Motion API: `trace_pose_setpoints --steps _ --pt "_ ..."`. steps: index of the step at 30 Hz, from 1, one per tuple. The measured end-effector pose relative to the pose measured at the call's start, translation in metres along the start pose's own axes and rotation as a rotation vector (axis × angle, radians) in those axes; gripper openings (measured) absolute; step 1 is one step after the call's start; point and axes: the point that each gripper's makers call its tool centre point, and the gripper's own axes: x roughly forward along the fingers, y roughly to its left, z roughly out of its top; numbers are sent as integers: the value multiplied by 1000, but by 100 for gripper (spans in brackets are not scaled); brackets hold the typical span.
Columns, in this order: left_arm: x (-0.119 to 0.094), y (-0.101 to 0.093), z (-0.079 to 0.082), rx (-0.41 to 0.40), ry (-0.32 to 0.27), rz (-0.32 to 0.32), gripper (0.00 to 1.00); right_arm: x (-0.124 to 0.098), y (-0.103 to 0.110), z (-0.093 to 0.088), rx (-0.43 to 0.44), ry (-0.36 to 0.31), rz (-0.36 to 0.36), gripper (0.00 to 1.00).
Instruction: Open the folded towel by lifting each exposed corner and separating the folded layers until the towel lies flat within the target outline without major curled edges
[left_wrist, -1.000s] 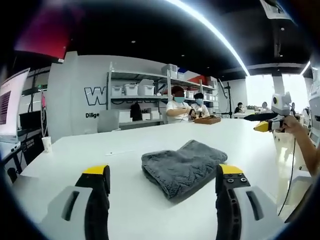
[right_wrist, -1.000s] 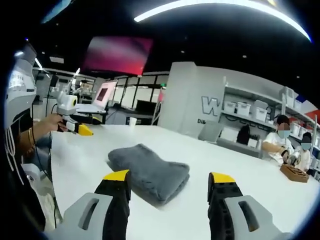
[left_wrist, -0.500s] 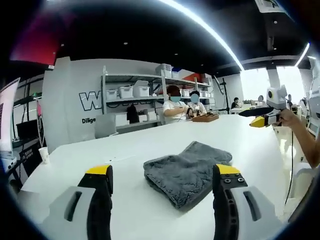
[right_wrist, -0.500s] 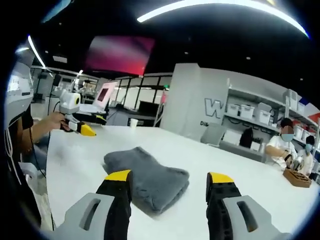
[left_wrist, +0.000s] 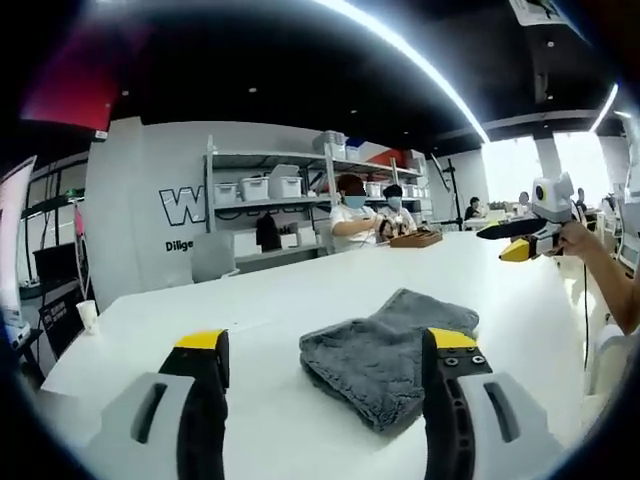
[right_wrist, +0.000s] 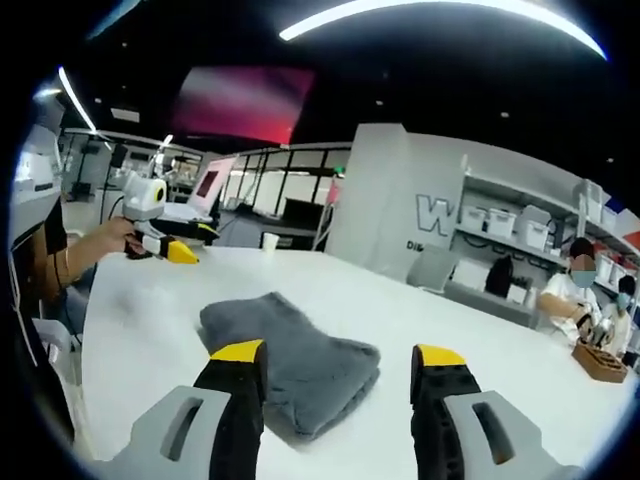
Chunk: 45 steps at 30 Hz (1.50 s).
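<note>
A folded grey towel lies on a white table; behind it, shelves hold bins. Both grippers gape wide, empty.

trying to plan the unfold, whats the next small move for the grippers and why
Probably lower the right gripper toward the near corner of the folded grey towel on the white table. Its jaws are open and above the towel, touching nothing, and the towel is still fully folded. The left gripper is open too, and could then take a corner on its own side.
</note>
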Motion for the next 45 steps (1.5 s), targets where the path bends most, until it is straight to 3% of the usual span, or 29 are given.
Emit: trace_pose_setpoints --steps 26,28,30,34,39,45 --pt "28 13 -8 31 25 -23 70 43 -10 -8 -2 32 -4 52" --pt "30 13 -7 28 24 -23 69 45 -13 -12 -17 54 -20 51" --pt "32 14 -6 20 16 -17 69 47 -18 -18 -85 99 -50 52" --pt "39 15 -7 11 14 -19 69 53 -17 -20 -59 94 -40 50" --pt "43 22 -2 -7 -6 -3 69 59 -28 -28 -82 141 -83 48" --pt "52 31 -1 -1 -6 10 67 69 -32 -25 -74 136 -79 47"
